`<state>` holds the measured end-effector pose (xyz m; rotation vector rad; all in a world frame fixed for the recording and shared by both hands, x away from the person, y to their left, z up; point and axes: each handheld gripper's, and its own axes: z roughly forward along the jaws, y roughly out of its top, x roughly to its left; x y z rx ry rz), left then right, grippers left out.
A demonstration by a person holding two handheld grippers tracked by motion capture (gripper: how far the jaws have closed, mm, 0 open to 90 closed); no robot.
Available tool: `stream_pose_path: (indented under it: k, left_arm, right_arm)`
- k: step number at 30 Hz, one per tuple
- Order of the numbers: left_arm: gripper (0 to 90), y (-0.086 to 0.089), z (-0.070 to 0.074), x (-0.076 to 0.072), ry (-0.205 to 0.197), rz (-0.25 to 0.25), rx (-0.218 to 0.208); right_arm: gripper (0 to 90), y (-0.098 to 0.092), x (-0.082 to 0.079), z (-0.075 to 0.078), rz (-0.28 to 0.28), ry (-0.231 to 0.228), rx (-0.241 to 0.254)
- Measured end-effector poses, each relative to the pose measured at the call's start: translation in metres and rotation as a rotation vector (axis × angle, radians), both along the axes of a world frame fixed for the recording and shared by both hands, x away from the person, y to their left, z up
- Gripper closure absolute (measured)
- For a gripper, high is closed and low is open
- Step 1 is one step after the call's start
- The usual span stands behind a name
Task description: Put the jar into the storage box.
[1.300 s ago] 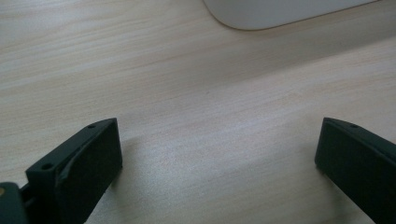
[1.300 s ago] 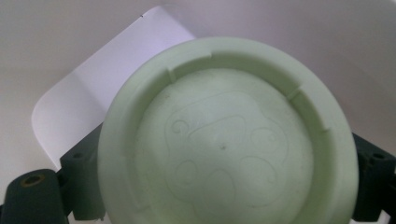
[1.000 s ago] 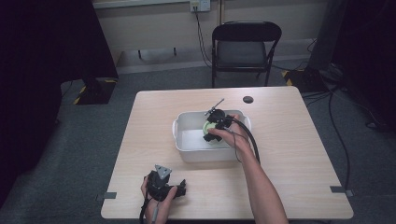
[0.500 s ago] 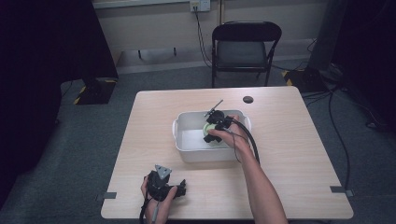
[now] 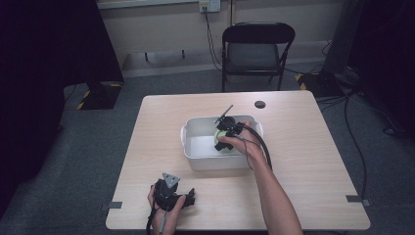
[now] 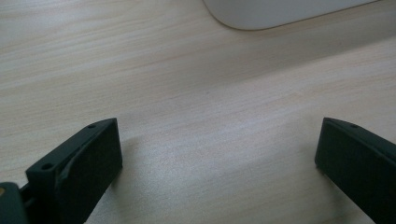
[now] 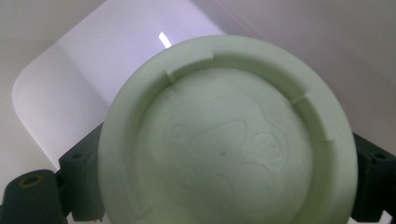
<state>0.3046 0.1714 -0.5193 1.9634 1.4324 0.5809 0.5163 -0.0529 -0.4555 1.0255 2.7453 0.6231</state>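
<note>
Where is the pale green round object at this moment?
The pale green round object sits between the jaws of the right hand-held gripper, inside the white tub at the table's middle in the high view.

**Right gripper drifts slightly inside the tub**

The right gripper (image 5: 226,128), clamped on the pale green bowl (image 5: 223,143), sits a touch lower and nearer the person's side of the white tub (image 5: 195,159) than a second ago. The shift is slight. Its cable (image 5: 262,144) hangs closer along the forearm.
</note>
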Motion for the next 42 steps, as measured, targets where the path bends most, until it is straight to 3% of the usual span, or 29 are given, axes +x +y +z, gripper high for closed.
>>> stream_pose_path:
  k: [6,22,32,42]
  left_arm:
    - [0.1,0.0,0.0,0.0,0.0,0.0,0.0]
    - [0.1,0.0,0.0,0.0,0.001,-0.001,0.003]
    - [0.1,0.0,0.0,0.0,0.0,0.0,0.0]
    - [0.1,0.0,0.0,0.0,0.001,0.0,0.0]
  right_arm:
    - [3.0,0.001,0.0,0.0,-0.006,0.002,0.01]
    - [2.9,0.001,-0.002,0.009,-0.02,-0.032,0.04]
    - [2.8,-0.004,-0.005,0.02,-0.04,-0.064,0.089]
    - [2.9,-0.014,-0.012,0.038,-0.09,-0.125,0.166]
